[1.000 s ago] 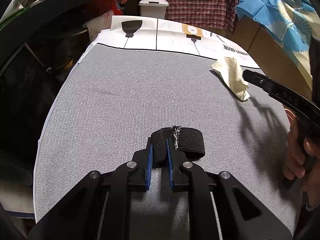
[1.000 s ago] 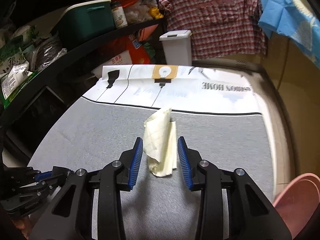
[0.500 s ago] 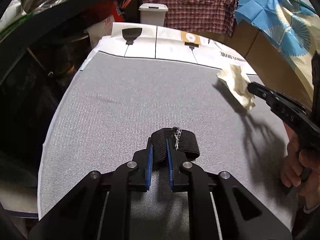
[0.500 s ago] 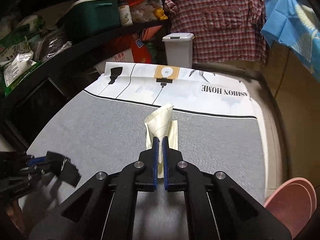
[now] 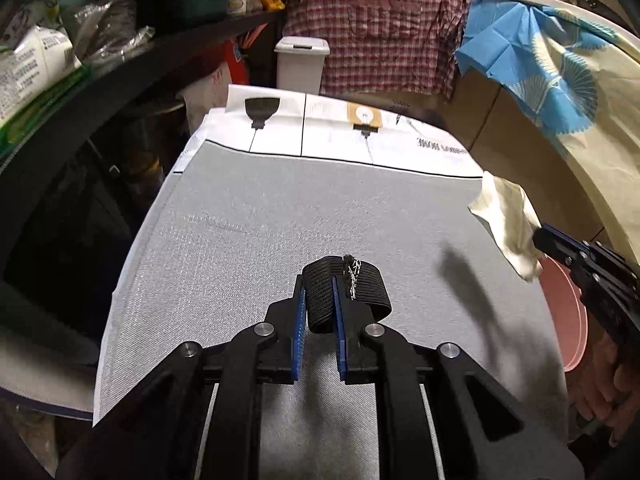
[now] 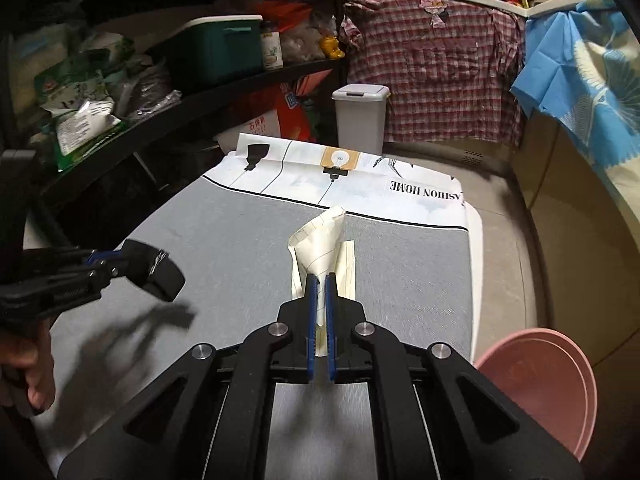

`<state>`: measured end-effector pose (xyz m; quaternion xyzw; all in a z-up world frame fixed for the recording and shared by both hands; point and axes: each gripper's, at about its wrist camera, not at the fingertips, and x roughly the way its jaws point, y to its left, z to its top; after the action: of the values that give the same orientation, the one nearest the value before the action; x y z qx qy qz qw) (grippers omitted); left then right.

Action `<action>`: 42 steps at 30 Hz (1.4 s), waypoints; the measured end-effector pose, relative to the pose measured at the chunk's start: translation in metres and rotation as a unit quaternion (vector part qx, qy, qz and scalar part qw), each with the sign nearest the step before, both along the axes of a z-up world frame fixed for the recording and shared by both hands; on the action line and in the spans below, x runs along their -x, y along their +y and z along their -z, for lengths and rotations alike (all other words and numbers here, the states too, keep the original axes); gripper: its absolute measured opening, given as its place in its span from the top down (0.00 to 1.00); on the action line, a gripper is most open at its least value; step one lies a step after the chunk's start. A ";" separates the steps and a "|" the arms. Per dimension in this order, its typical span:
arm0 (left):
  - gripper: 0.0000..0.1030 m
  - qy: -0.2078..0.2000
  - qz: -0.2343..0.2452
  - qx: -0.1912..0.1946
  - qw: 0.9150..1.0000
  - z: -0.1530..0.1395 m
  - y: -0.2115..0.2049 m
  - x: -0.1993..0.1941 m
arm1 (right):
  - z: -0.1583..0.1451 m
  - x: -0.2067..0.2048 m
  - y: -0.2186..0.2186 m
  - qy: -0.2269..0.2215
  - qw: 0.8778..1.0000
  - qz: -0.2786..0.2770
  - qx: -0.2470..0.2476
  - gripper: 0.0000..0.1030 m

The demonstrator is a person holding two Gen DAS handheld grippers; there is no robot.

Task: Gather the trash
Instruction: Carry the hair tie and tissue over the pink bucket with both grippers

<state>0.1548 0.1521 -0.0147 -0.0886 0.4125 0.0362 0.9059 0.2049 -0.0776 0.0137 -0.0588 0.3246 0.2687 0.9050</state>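
left tongs [image 5: 319,304] clamp black band [image 5: 346,294] | right tongs [image 6: 319,300] clamp crumpled paper [image 6: 320,246] | pink basin [image 6: 548,384] contents hidden

Both fisheye cameras look forward along their claws, close above the grey counter [image 5: 280,220], facing the plaid shirt [image 6: 436,72] and white bin [image 6: 360,116]; each view catches the other claw at its edge.

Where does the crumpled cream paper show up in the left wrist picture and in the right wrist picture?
Left wrist view: crumpled cream paper at the right edge, pinched by the right gripper above the gray mat.
Right wrist view: the paper sits center, clamped in the right gripper.
Shared landmark: the gray lidded bin beyond the mat's far end.
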 end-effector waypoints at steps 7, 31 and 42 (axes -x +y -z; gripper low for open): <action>0.88 -0.015 0.000 0.001 1.000 -0.014 -0.001 0.015 | -0.023 0.035 -0.016 -0.014 1.000 -0.002 0.001 0.96; 0.88 -0.047 0.038 0.003 0.998 -0.045 -0.059 0.033 | -0.064 0.071 -0.133 -0.044 0.994 0.096 -0.026 0.96; 0.88 -0.053 0.078 0.008 0.996 -0.052 -0.113 0.021 | -0.046 0.065 -0.178 -0.028 0.985 0.172 -0.020 0.96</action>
<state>0.1336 0.0390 0.0378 -0.0654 0.3702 -0.0428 0.9257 0.1404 -0.2559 0.0592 0.0083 0.2990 0.1140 0.9474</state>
